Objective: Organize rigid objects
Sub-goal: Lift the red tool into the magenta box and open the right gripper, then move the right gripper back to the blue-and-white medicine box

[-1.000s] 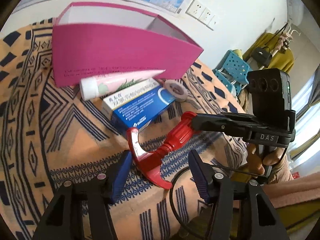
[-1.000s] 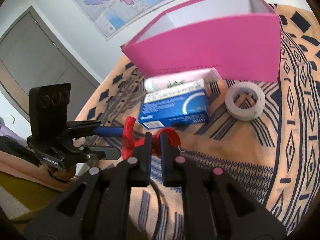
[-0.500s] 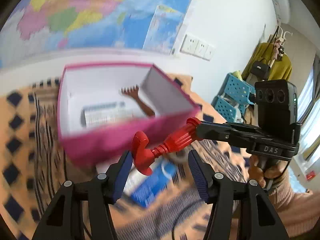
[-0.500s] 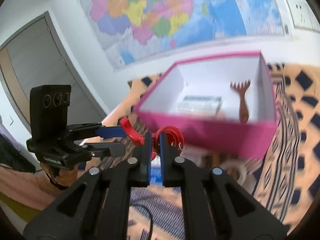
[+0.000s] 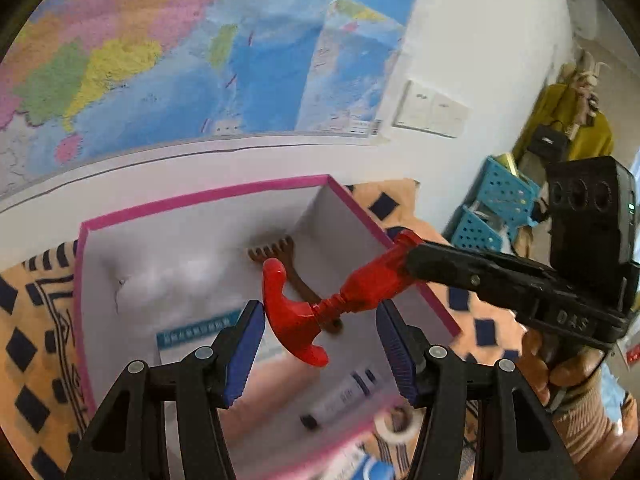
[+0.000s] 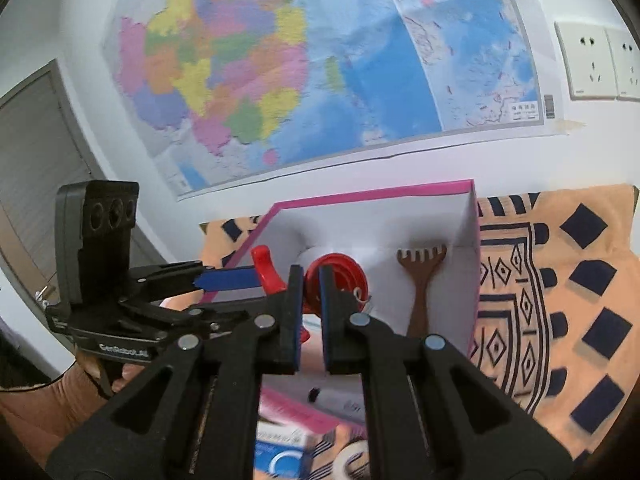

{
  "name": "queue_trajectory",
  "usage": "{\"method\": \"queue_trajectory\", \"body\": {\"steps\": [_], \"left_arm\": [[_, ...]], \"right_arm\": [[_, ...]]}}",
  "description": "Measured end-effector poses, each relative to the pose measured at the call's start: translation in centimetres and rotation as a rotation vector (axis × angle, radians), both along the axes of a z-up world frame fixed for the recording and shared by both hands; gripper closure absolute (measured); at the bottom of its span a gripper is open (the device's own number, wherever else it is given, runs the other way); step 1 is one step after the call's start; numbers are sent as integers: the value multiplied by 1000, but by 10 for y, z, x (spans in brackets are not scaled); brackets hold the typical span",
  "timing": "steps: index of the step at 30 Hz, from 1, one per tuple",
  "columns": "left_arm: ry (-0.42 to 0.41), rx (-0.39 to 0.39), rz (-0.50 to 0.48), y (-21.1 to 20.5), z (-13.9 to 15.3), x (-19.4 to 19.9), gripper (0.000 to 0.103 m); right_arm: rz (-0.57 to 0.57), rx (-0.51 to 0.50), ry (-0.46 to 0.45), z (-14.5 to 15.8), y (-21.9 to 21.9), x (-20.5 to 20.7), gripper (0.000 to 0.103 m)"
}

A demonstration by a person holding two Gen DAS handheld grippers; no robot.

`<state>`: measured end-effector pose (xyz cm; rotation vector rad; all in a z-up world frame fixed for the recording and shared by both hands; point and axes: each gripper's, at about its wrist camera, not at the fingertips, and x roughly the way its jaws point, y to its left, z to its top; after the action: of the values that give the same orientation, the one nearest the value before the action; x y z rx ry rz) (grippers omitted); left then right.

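My right gripper point(image 6: 310, 312) is shut on the handle end of a red plastic tool point(image 5: 340, 300) and holds it in the air over an open pink box point(image 5: 360, 216). The tool's curved red head point(image 5: 288, 316) hangs between the fingers of my left gripper point(image 5: 320, 354), which is open and empty. The right gripper also shows in the left wrist view point(image 5: 404, 254). The left gripper shows in the right wrist view point(image 6: 224, 278), beside the red head point(image 6: 266, 270). In the white-lined box point(image 6: 476, 240) lie a brown wooden fork point(image 6: 420, 276), a white packet point(image 5: 200, 332) and a small tube point(image 5: 344, 400).
A patterned orange cloth point(image 6: 560, 300) covers the table. In front of the box lie a blue and white carton point(image 6: 280, 456) and a roll of white tape point(image 5: 400, 424). A wall with a map point(image 6: 300, 60) and sockets point(image 6: 596, 60) stands close behind the box.
Both grippers rose from the tabletop and moved forward together. The red tool was lifted off the cloth and now hangs over the open box, whose inside has come into view.
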<state>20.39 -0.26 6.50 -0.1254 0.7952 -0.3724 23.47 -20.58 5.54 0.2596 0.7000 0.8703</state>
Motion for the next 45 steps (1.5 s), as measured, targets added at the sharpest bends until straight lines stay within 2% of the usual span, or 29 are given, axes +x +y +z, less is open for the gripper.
{"method": "queue_trajectory", "body": {"steps": [6,10,14,17,20,23,30,32,35,38,41,45], "left_arm": [[89,3,31,0,-16,50,44],[136,52,62,-3,-28,76,44],[177,54,98,1,-36,87,44],[168,27,100,6,-35,82,44],[127,35,108,10,-28,66,44],[93,10,99,14,-18,52,43],[-36,-19,72,20,8,-9,43],[-65,-11,75,20,12,-28,42],[-98,-4,59,20,14,-56,42],[-114,-13,47,21,12,-82,40],[-127,24,81,23,6,-103,38],[-85,-7,96,32,-12,-124,38]], "right_arm": [[-32,-70,43,-11,9,43,94],[-91,-120,74,-19,11,62,93],[-102,-135,70,-19,10,62,93],[-95,-143,57,-18,9,53,91],[-81,-132,51,-16,7,42,87],[-61,-106,39,-12,3,30,85],[9,-36,-11,1,-4,-13,82],[30,-19,-26,3,-6,-24,73],[59,-6,-46,5,-8,-44,71],[84,13,-41,1,-11,-60,71],[107,21,-20,-10,-11,-74,70],[121,29,28,-30,-14,-88,70]]}}
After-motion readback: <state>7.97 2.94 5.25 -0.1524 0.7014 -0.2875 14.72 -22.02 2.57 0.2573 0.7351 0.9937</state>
